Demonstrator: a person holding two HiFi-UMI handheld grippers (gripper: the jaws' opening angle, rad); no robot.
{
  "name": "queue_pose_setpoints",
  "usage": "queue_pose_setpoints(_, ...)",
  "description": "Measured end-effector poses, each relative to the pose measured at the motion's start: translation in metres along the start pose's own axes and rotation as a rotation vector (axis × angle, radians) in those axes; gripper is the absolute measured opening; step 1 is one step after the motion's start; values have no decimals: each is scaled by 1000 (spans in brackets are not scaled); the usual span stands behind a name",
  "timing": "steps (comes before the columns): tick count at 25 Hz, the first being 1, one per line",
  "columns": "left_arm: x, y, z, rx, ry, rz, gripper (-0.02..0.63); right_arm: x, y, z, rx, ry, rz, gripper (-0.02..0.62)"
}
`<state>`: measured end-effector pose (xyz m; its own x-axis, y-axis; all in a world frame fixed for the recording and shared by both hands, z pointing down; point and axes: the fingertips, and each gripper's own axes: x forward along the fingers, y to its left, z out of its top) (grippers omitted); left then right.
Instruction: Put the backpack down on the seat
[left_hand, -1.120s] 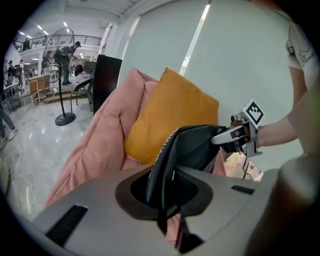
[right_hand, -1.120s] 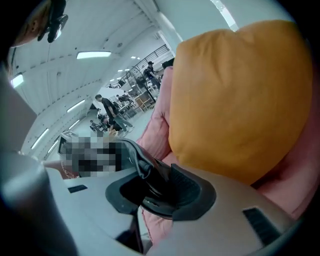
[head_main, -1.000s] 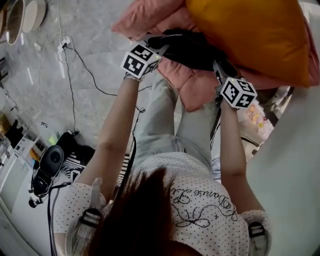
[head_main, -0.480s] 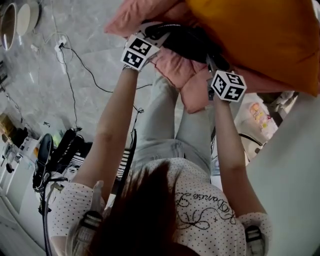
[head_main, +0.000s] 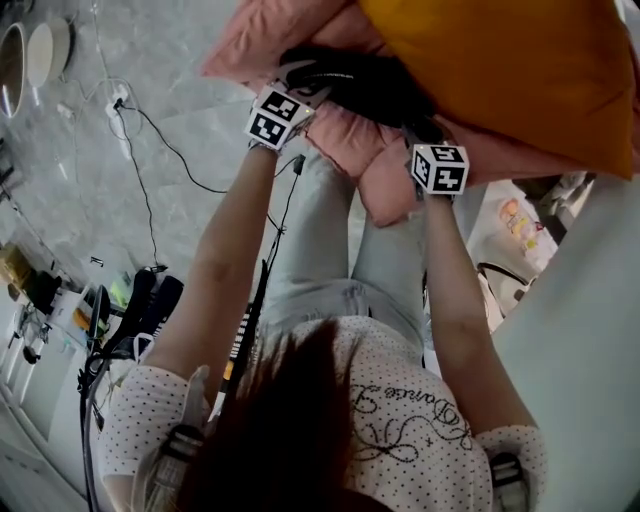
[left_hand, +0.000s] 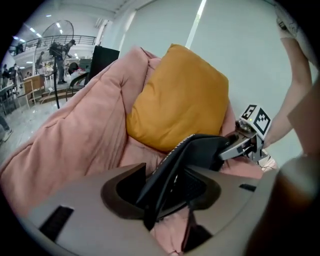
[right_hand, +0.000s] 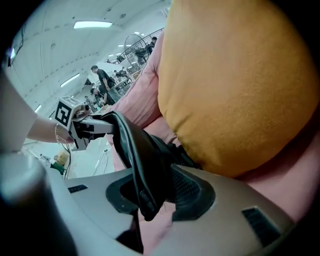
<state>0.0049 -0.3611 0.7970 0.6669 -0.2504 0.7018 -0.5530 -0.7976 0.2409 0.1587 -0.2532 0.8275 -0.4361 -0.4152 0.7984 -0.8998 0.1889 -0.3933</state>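
Black backpack (head_main: 360, 85) looks to rest on the pink seat (head_main: 345, 145) just beside the orange cushion (head_main: 500, 70). In the head view its long axis runs from 10 to 4 o'clock, with 1 gripper at each end. The left gripper (left_hand: 165, 187) has just been opening, and the strap lies loose between its jaws. The right gripper (right_hand: 150, 192) clamps its strap. The backpack's contents are hidden.
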Motion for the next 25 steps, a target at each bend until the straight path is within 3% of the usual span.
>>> queue_pose_setpoints(11, -42, -6, 5, -178, -51, 82, 276, -30, 11, -7, -94, 60, 1, 158)
queue_pose_setpoints(16, -69, -16, 20, -179, -74, 142, 275, -68, 13, 0, -118, 3, 10, 158)
queue_pose_setpoints(21, -107, -29, 48, -188, -142, 151, 252, -103, 24, 33, -165, -59, 16, 141)
queue_pose_setpoints(25, -127, -48, 74, -153, -189, 150, 230, -128, 37, 60, -225, -99, 51, 84)
